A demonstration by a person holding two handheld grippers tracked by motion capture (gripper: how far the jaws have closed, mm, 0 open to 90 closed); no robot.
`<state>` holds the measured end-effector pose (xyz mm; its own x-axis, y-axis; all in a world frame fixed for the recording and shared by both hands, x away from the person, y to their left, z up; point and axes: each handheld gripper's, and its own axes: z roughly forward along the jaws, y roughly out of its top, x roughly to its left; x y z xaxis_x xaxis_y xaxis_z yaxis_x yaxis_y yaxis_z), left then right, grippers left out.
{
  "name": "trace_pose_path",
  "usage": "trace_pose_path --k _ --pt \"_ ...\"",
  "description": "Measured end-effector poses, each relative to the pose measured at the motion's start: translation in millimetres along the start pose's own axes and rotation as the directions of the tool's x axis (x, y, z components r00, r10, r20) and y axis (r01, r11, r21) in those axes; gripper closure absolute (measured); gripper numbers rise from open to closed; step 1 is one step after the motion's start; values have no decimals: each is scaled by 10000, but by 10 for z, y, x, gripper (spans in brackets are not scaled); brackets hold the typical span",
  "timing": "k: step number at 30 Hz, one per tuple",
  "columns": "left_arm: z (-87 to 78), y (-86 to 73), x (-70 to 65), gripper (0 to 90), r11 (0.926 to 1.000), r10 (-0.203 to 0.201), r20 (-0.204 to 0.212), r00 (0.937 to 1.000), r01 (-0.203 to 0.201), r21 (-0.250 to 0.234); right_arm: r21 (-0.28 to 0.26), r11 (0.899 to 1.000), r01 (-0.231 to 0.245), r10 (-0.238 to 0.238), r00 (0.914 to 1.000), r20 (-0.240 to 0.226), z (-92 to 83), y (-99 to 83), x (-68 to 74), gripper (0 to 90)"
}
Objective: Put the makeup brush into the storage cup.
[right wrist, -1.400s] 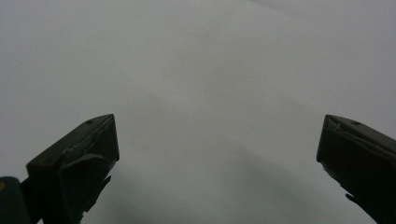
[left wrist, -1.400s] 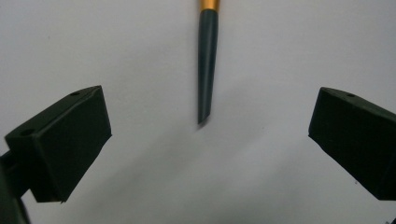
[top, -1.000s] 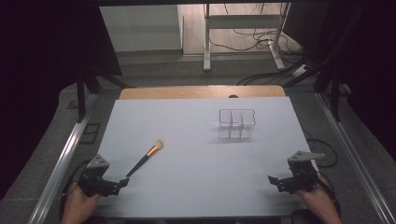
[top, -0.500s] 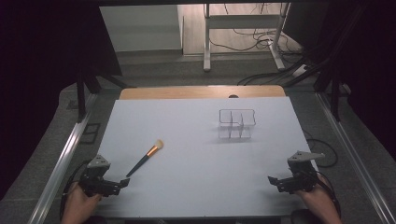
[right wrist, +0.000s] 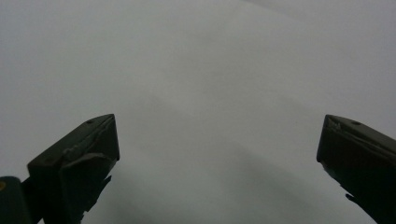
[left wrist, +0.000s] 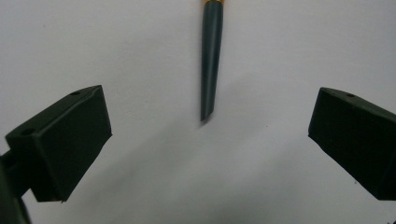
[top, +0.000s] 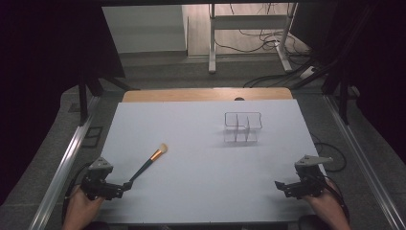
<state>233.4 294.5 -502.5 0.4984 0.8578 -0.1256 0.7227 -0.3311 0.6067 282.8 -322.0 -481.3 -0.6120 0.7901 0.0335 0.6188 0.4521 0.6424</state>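
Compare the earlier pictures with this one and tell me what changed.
Nothing visibly changed. The brush lies in the same spot ahead of the open left gripper, not gripped; the right gripper and the clear organizer kept their places.

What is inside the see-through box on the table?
The see-through box looks empty: the white table shows straight through its walls and dividers. It is small and far off, so something tiny could be missed. The brush lies apart from it, near the left gripper.

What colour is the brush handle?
Dark teal-black handle with an orange band, clearest in the left gripper view.
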Motion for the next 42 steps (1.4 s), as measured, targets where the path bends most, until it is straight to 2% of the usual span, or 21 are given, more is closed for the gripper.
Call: trace_pose_path --k 11,20,23,29,30,37,42 --pt "21 52 13 0 9992 -147 -92 9999 150 361 -16 10000 36 -36 10000 -13 1 2 -6 0" --pt "75 112 39 0 9976 -7 -126 9999 16 691 32 10000 37 -37 10000 -23 6 4 -8 0" --pt "86 133 55 0 9972 -145 18 9999 143 732 74 10000 30 -30 10000 33 12 3 -6 0" --pt "105 187 63 0 9956 -104 221 9997 83 930 112 9999 -18 18 10000 45 17 2 -11 0" --pt "105 209 65 0 9944 57 207 9998 -79 1057 123 9999 -18 17 10000 67 19 2 -11 0" --pt "128 261 79 0 9903 159 250 9996 -192 1378 154 9999 20 -21 10000 83 24 0 -11 0" --pt "141 301 91 0 9814 475 145 9988 -493 1858 189 9998 53 -56 9999 121 26 3 -6 0"
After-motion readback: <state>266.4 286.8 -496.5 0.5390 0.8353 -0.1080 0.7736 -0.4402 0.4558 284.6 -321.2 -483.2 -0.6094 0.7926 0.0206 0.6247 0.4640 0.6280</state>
